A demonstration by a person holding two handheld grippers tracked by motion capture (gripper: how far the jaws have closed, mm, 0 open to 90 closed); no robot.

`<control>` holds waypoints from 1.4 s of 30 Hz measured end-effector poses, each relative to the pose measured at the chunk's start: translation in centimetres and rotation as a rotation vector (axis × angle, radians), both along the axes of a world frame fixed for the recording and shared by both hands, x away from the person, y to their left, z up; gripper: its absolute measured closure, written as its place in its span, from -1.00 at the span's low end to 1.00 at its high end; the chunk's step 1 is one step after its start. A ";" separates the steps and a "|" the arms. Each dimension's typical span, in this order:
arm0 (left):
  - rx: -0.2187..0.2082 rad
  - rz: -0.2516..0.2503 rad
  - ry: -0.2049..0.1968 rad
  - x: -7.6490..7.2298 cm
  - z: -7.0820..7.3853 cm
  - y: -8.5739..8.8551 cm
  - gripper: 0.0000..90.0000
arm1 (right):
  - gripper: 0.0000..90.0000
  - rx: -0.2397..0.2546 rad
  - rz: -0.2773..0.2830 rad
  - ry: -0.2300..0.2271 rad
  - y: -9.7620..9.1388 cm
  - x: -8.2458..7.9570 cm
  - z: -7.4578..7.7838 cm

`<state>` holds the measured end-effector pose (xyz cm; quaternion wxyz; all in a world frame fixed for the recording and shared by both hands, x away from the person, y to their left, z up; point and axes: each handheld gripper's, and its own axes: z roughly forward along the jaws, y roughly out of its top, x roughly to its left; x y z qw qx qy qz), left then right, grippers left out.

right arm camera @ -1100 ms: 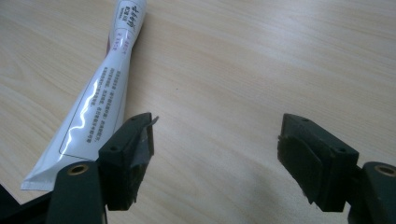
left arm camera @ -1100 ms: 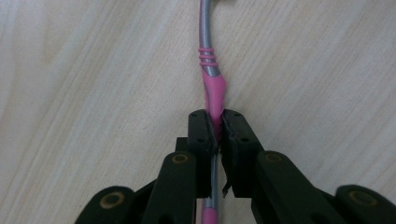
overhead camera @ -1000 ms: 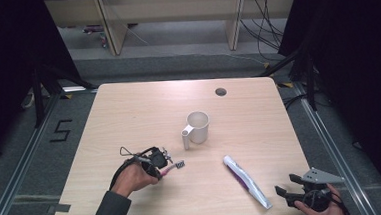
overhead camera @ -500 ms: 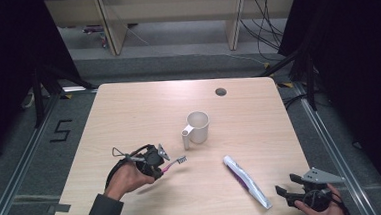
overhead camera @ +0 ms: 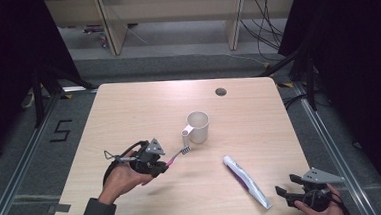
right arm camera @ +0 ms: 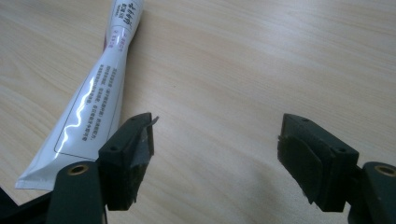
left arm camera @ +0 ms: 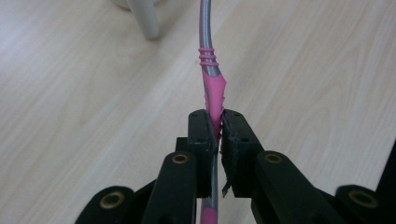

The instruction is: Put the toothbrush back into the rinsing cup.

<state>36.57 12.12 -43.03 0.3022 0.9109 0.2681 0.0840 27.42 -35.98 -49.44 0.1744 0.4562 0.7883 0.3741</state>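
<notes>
Left tongs (left arm camera: 219,135): clamped on the toothbrush (overhead camera: 176,156), held above the counter (overhead camera: 128,111) near the mug (overhead camera: 198,126).
Handling: light, stiff, slim; likely pivots, so grip mid-handle.
Right tongs (right arm camera: 215,154): apart, empty, beside toothpaste tube (right arm camera: 100,93).

The counter (overhead camera: 128,111) is pale wood-grain laminate, smooth with a soft sheen. The toothbrush (left arm camera: 211,88) looks like grey plastic with pink rubbery grip ridges. The tube (right arm camera: 100,88) is glossy white plastic, printed. The fingers (right arm camera: 130,154) are matt black plastic. The mug (overhead camera: 198,126) looks smooth and matt white.
</notes>
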 end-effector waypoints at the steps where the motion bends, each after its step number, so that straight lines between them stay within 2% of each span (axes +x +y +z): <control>1: -0.019 0.002 -0.025 -0.1 0.1 0.0 0.82 | -0.38 0.014 0.000 0.013 0.1 0.0 0.0; 2: -0.019 0.002 -0.025 -0.1 0.1 0.0 0.82 | -0.38 0.014 -0.002 0.013 0.0 0.0 0.0; 3: -0.078 0.002 -0.057 0.0 0.4 0.3 0.82 | -0.38 0.011 -0.003 0.008 0.0 0.0 0.0; 4: -0.092 0.030 -0.085 0.1 0.4 0.4 0.82 | -0.38 0.005 -0.004 0.000 0.0 0.0 0.0; 5: -0.103 0.034 -0.105 0.2 0.4 0.5 0.82 | -0.38 0.007 -0.002 0.006 0.0 0.0 0.0; 7: -0.157 0.047 -0.136 0.3 0.4 0.8 0.82 | -0.38 0.017 -0.008 0.010 0.0 0.0 -0.1; 9: -0.175 0.065 -0.157 0.4 0.4 0.9 0.82 | -0.38 0.002 -0.008 -0.001 -0.1 0.0 0.0; 10: -0.184 0.078 -0.167 0.5 0.4 1.0 0.82 | -0.38 0.022 -0.014 0.006 0.0 0.0 -0.1; 11: -0.184 0.078 -0.167 0.5 0.4 1.0 0.82 | -0.38 0.022 -0.014 0.006 0.0 0.0 -0.1; 12: -0.187 0.089 -0.173 0.7 0.3 1.1 0.82 | -0.38 0.000 -0.008 -0.008 -0.1 0.1 -0.1; 13: -0.189 0.103 -0.188 0.8 0.3 1.1 0.82 | -0.38 0.003 -0.006 -0.007 -0.1 0.1 -0.1; 15: -0.219 0.133 -0.207 1.0 0.3 1.2 0.82 | -0.38 0.001 -0.007 -0.006 -0.2 0.1 -0.1; 18: -0.256 0.188 -0.262 1.2 0.5 1.3 0.82 | -0.38 0.005 -0.005 -0.002 -0.2 0.1 -0.1; 20: -0.314 0.220 -0.282 1.3 0.6 1.2 0.82 | -0.38 0.006 -0.005 -0.002 -0.2 0.1 -0.1; 22: -0.343 0.247 -0.313 1.5 0.8 1.1 0.82 | -0.38 0.003 -0.003 -0.002 -0.2 0.1 -0.1; 25: -0.388 0.273 -0.329 1.8 1.0 0.9 0.82 | -0.38 0.001 -0.009 -0.003 -0.2 0.1 -0.1; 27: -0.404 0.289 -0.356 2.0 1.1 0.6 0.82 | -0.38 0.003 -0.006 -0.004 -0.2 0.1 -0.1; 29: -0.433 0.292 -0.354 2.3 1.3 0.4 0.82 | -0.38 0.004 -0.008 -0.004 -0.2 0.1 -0.1; 32: -0.461 0.299 -0.385 2.7 1.4 0.0 0.82 | -0.38 0.005 -0.009 -0.001 -0.2 0.1 -0.1; 34: -0.466 0.314 -0.389 2.8 1.5 0.0 0.82 | -0.38 0.004 -0.007 -0.003 -0.2 0.1 -0.1; 36: -0.513 0.342 -0.415 3.2 1.6 -0.2 0.82 | -0.38 0.004 -0.009 0.003 -0.2 0.1 0.0; 38: -0.545 0.358 -0.410 3.6 1.7 -0.2 0.82 | -0.38 0.003 -0.006 -0.004 -0.2 0.1 -0.1; 39: -0.556 0.370 -0.426 3.7 1.7 -0.3 0.82 | -0.38 0.003 -0.007 -0.003 -0.2 0.1 -0.1; 40: -0.562 0.369 -0.428 3.8 1.8 -0.3 0.82 | -0.38 0.020 -0.019 0.017 -0.1 0.0 -0.1; 42: -0.585 0.371 -0.433 3.9 1.8 -0.5 0.82 | -0.38 0.018 -0.021 0.016 -0.1 0.0 -0.1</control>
